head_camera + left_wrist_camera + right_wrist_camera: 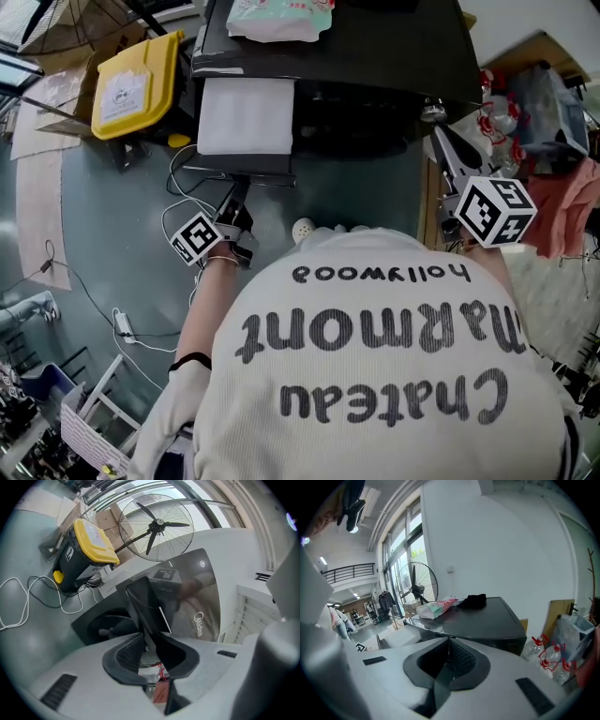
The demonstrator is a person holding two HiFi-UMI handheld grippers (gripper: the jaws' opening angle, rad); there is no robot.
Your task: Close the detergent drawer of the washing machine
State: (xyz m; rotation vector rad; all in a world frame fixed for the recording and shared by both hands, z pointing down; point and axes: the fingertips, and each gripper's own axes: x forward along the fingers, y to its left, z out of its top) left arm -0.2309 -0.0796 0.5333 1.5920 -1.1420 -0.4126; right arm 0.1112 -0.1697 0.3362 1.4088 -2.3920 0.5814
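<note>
Drawer (pixel 246 115): pulled out from the washing machine (pixel 375 56) front.
Left claw (pixel 149 645): clamped on the drawer's dark front panel.
Right claw (pixel 449 644): jaws together, holding nothing.

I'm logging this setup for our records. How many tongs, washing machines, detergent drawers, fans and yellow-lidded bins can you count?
tongs: 2 (left tongs, right tongs)
washing machine: 1
detergent drawer: 1
fan: 1
yellow-lidded bin: 1
Total: 6

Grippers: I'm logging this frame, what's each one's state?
Left gripper: closed on the drawer front.
Right gripper: closed, empty.
</note>
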